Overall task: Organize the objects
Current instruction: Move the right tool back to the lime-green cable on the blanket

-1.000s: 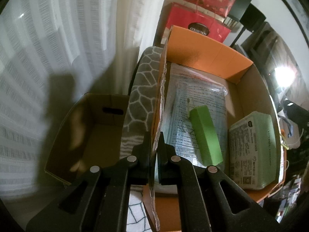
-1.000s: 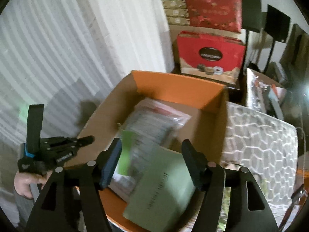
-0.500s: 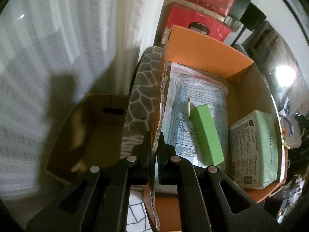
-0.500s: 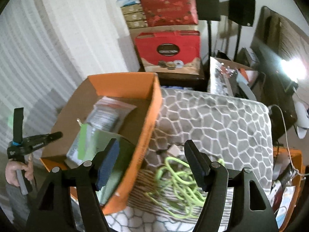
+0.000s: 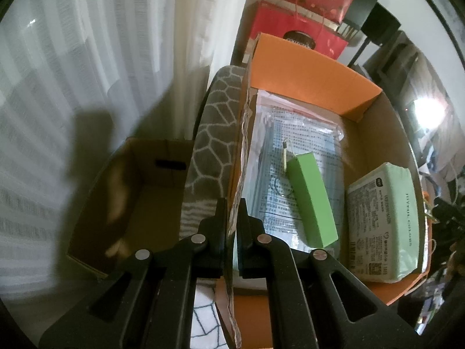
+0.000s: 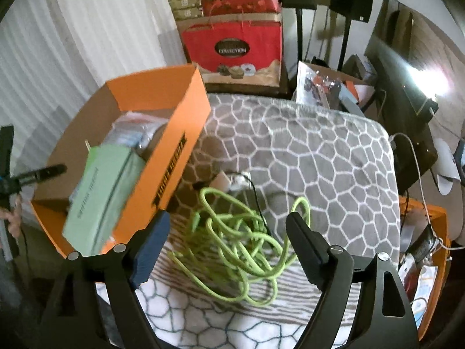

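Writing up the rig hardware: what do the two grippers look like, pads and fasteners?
Left gripper: matte black angular plastic fingers, black pads, round silver fasteners. Right gripper: same black frame and silver fasteners, one blue pad, the other black. No sleeves or cables visible on either.

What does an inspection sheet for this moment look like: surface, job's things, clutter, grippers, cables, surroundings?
Surface: grey patterned blanket, soft and uneven.
Job's things: orange box holds a clear bag of printed sheets, a green bar-shaped case lying on the bag and a pale green pack.
Clutter: small white adapter on the blanket; empty brown carton beside the orange box.
Grippers: left gripper shut on the orange box's side wall; right gripper empty, its jaws opening above the cable.
Cables: tangled lime-green cable loose on the blanket.
Surroundings: white curtain, red gift bags.
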Motion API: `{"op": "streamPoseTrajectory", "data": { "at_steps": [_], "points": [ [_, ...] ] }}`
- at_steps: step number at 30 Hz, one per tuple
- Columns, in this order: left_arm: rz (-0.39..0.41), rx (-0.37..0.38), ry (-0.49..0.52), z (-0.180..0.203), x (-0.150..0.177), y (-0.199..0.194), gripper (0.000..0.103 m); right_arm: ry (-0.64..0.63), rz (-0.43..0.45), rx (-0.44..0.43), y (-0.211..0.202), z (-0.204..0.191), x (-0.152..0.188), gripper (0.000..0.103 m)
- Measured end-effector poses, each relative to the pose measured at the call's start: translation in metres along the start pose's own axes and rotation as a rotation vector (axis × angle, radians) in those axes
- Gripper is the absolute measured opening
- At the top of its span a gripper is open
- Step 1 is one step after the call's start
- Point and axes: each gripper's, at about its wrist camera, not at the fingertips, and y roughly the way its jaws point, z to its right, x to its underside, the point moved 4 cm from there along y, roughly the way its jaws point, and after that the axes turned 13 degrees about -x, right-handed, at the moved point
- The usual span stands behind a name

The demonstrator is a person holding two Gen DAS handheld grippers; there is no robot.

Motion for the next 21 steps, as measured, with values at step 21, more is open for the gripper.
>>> {"op": "streamPoseTrajectory", "data": {
  "at_steps": [21],
  "points": [
    [0.001,-0.001,0.001,0.000,0.000,0.000,0.005,-0.051,-0.081,0.035,0.039,0.011,0.046,0.083]
  ]
}}
